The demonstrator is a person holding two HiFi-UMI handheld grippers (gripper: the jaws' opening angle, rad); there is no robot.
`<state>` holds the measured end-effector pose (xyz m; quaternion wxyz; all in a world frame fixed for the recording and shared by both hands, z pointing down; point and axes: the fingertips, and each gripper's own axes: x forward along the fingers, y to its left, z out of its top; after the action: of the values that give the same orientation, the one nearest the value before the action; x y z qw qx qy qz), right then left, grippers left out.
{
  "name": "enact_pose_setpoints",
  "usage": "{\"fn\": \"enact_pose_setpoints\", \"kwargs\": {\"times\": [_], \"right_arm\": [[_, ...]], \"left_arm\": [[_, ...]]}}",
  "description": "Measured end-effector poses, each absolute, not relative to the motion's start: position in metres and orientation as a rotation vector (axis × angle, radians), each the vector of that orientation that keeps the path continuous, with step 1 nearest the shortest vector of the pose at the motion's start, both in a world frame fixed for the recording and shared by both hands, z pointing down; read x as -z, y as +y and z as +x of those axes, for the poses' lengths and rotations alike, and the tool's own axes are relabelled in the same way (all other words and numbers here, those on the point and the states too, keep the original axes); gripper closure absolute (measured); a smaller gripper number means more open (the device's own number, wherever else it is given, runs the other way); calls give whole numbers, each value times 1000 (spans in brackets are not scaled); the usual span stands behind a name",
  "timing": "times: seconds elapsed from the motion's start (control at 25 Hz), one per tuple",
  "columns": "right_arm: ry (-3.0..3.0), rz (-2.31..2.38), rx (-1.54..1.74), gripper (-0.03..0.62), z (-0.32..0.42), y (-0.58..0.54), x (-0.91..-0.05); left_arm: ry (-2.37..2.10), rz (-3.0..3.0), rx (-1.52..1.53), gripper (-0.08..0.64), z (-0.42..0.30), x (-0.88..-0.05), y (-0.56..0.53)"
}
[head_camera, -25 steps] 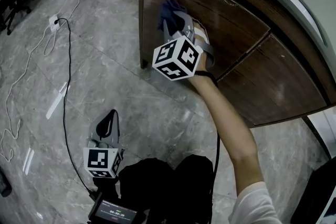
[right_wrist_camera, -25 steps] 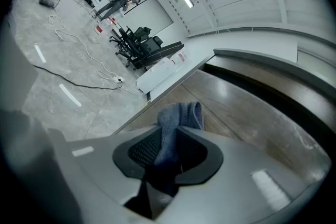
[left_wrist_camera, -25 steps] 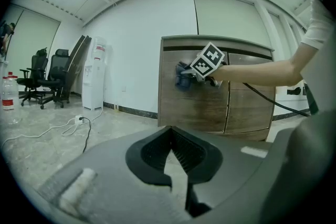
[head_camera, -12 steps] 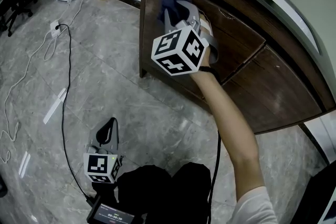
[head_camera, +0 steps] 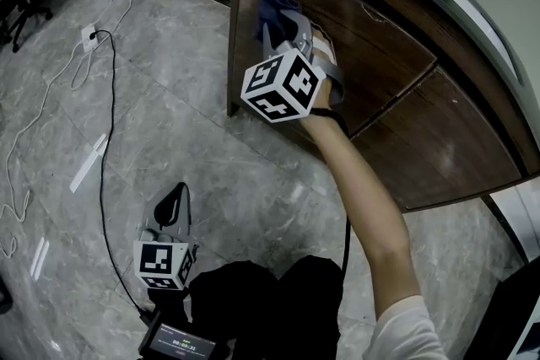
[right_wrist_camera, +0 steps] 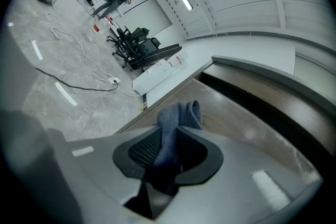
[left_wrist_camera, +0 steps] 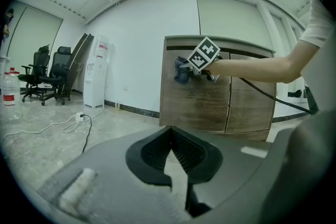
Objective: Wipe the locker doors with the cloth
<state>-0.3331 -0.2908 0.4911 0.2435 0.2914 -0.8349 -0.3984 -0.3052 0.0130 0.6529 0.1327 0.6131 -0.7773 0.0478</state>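
Your right gripper [head_camera: 285,23]: jaws clamped on the blue cloth [head_camera: 272,2].
Cloth: against the upper left part of the brown locker door [head_camera: 380,38].
Your left gripper [head_camera: 175,200]: jaws together, nothing held, well away from the lockers.

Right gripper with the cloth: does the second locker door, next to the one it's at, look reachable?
Probably yes. The right gripper holds the cloth at the first door; the second door adjoins it, closed, with nothing in between.
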Motion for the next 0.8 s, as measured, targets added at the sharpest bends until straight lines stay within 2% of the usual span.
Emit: {"fn": "enact_pose_setpoints", "kwargs": {"times": [0.36, 0.8], "right_arm": [[-2176, 700, 1090, 499, -344, -292, -584], [-2148, 624, 1017, 499, -352, -290, -649]], "left_arm": [[-2250, 1757, -155, 557, -316, -659, 16], [-2252, 1734, -165, 557, -321, -668, 19]]}}
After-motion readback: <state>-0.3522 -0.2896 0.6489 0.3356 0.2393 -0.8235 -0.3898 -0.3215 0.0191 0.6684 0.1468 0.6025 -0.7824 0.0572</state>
